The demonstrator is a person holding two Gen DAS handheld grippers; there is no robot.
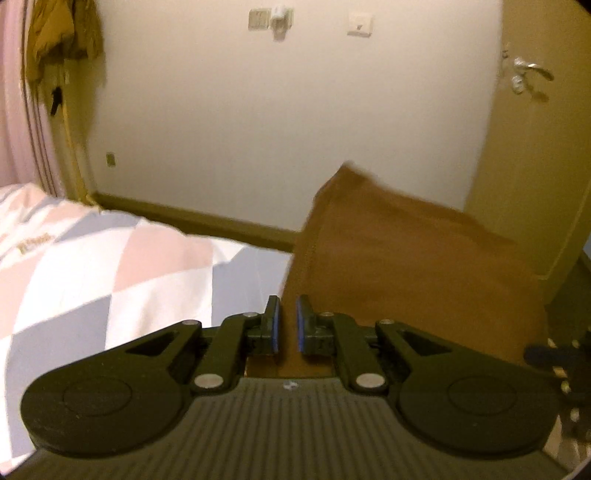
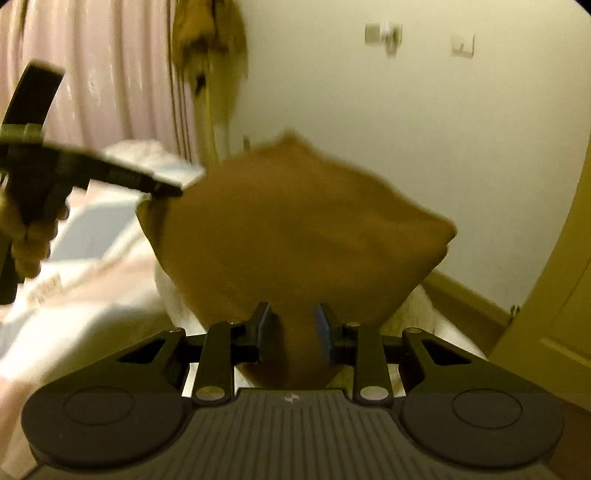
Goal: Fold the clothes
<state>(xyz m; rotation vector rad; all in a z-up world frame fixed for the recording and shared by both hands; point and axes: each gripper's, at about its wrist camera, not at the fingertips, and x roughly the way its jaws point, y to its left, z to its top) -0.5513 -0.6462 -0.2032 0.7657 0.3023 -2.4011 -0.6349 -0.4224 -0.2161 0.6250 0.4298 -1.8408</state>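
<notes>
While both views are blurring with motion, the nearest items are reading clearly enough. Left gripper (image 1: 287, 323): blue-padded fingers (image 1: 274, 325) standing nearly together, a narrow strip of brown garment (image 1: 399, 266) passing between them; whether the pads are actually pinching it is hard to tell. Right gripper (image 2: 291, 330): fingers standing somewhat wider apart, a bunched neck of the same brown garment (image 2: 295, 229) filling the gap between them and touching both pads.

Garment: hanging lifted in the air above the bed, narrowing toward each gripper and spreading away from it into a broad sheet. Its upper edge is running roughly sideways between the two grippers, peaking at a raised corner. A stitched hem is showing down its left side in the left wrist view. Its lower part is being cut off behind the gripper bodies, so the kind of clothing is not legible.

Left gripper as seen from the right wrist (image 2: 162, 188): reaching the garment's left corner, held by a hand (image 2: 27, 236) at the frame edge.

Bed (image 1: 122, 280): lying beneath, covered in pink, white and grey-blue diamond bedding.

Room: pale wall (image 1: 280, 129) carrying switch plates; pink curtain (image 2: 103, 74); brownish clothing hanging (image 1: 62, 33) beside it; wooden door with lever handle (image 1: 528, 70) at right.
</notes>
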